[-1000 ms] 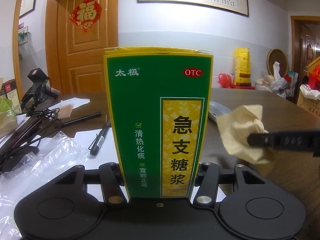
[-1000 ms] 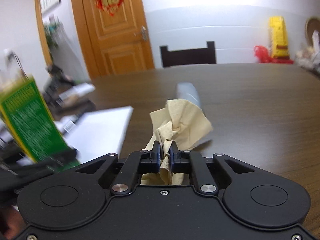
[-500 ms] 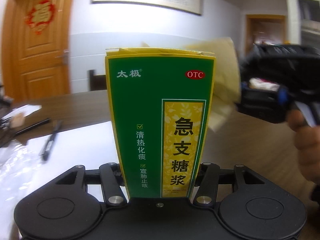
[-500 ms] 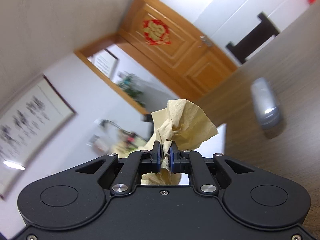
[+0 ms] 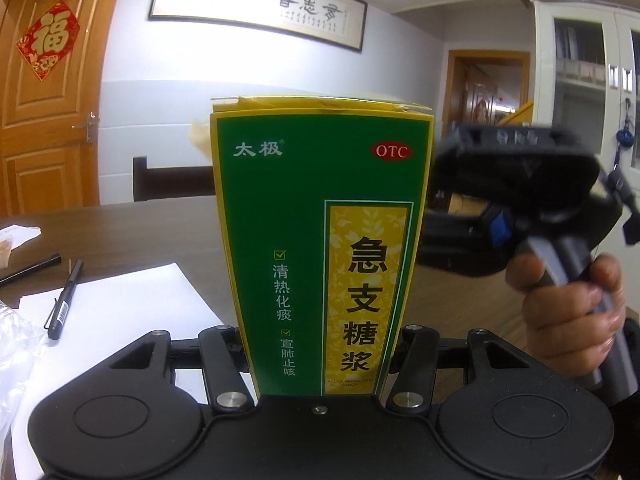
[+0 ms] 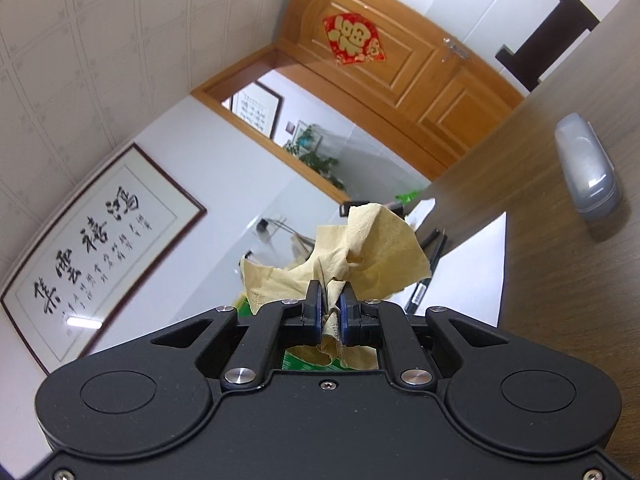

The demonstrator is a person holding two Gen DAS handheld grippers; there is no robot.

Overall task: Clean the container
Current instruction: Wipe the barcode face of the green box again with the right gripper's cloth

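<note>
A dark brown wooden desk filled the lower part of the left wrist view, with a white sheet of paper lying on its near left and a black pen resting across that sheet's left edge. The left tongs were closed on the lower sides of a tall green and yellow medicine box, which stood upright at the centre of the view, its top flap slightly raised. To the right, a hand gripped the handle of the right tongs, whose black body was level with the upper part of the box. Those tongs were pinched tight on a crumpled beige tissue, and a corner of it showed behind the box's top left edge. Green box print was visible just under the right tongs. A grey oblong case lay further off on the desk. Behind stood a pale wall with a framed calligraphy scroll, an orange wooden door bearing a red diamond ornament, a dark chair back, and a white cabinet at far right.
</note>
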